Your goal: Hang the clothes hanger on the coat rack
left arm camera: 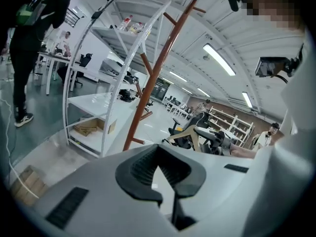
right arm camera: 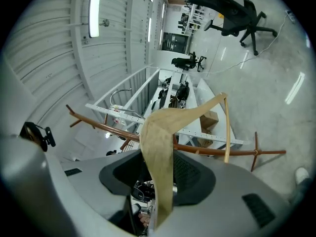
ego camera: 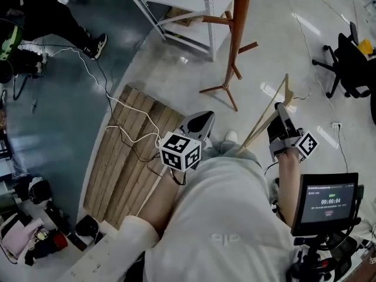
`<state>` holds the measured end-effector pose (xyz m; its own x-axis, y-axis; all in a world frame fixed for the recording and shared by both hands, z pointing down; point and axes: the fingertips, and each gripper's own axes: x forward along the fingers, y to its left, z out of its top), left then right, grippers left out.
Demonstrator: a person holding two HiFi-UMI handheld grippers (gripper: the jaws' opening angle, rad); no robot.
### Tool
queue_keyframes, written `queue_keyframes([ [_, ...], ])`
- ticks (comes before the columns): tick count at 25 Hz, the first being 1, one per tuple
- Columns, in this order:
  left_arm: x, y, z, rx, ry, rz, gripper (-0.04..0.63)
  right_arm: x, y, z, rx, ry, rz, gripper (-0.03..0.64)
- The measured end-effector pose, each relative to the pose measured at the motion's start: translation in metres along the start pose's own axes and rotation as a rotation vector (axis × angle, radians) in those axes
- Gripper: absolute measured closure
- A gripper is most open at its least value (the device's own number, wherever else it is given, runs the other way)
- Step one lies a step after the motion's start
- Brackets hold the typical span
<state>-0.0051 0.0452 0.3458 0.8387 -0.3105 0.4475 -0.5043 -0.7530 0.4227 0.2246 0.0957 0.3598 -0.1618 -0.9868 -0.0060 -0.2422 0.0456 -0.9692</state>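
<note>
Glossy pale floor [ego camera: 282, 51], wooden pallet [ego camera: 126, 151], coat rack [ego camera: 238, 28]

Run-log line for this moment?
right tool: gripping light wooden clothes hanger | left tool: empty | brown wooden coat rack: hanger not hung

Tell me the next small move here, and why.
Probably carry the right gripper forward and up toward the rack. It is shut on the hanger, which hangs on nothing yet, and the rack stands ahead, apart from the hanger, with bare pegs.
</note>
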Motion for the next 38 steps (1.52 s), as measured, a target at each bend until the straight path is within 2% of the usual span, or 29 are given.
queue_keyframes([
  [3, -0.019, 0.001, 0.003, -0.006, -0.011, 0.032, 0.591, 0.009, 0.002, -0.016, 0.002, 0.027, -0.01, 0.426],
  [9, -0.02, 0.003, 0.012, -0.037, -0.012, 0.113, 0.592, 0.045, -0.014, -0.024, 0.013, 0.116, -0.041, 0.426],
  [14, 0.012, 0.05, 0.005, -0.074, -0.013, 0.171, 0.592, 0.108, -0.076, -0.045, 0.039, 0.199, -0.076, 0.426],
  [18, 0.017, 0.071, -0.018, -0.081, 0.015, 0.205, 0.592, 0.129, -0.11, -0.073, 0.041, 0.249, -0.1, 0.426],
  [24, 0.014, 0.073, -0.04, -0.111, 0.025, 0.235, 0.592, 0.133, -0.134, -0.102, 0.076, 0.29, -0.121, 0.426],
  [32, -0.004, 0.071, -0.047, -0.166, 0.043, 0.282, 0.592, 0.146, -0.141, -0.115, 0.105, 0.315, -0.165, 0.426],
  [38, -0.005, 0.114, -0.084, -0.186, 0.056, 0.299, 0.591, 0.168, -0.188, -0.16, 0.133, 0.323, -0.195, 0.426],
])
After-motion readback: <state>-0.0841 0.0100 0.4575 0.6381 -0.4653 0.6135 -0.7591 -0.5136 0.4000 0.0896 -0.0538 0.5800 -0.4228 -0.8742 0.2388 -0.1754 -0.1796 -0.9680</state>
